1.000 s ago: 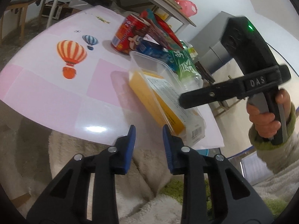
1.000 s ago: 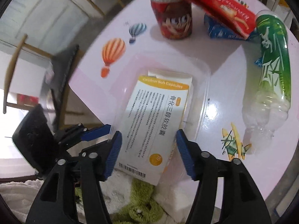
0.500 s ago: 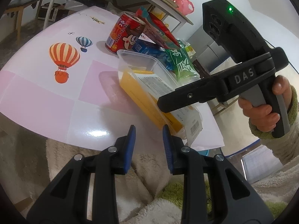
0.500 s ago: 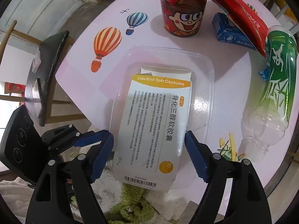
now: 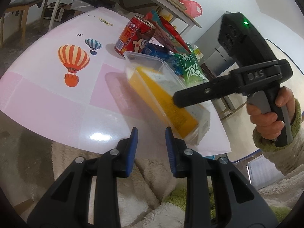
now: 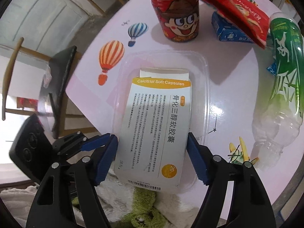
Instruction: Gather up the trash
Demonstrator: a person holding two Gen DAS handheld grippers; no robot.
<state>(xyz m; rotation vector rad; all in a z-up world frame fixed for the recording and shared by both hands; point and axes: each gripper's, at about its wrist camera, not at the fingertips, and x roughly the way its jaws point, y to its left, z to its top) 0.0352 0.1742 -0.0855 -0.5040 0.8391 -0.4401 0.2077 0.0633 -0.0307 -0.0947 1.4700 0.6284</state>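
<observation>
A white and orange medicine box lies in a clear plastic container at the near edge of the pink table. My right gripper points steeply down over the box's near end. Its jaws are closing, with the blue pads beside the box's two long sides; I see no clear press. In the left wrist view one of its fingers crosses above the box. My left gripper hovers off the table's near edge, its narrow gap empty.
A red can, a red snack bag, a blue carton and a green-labelled plastic bottle lie beyond and to the right. A fluffy white and green sleeve and lap sit below the table edge. Chairs and shelves stand behind.
The right gripper has dropped closer to the box, and its pads now flank the box's sides. The left gripper has not moved.
</observation>
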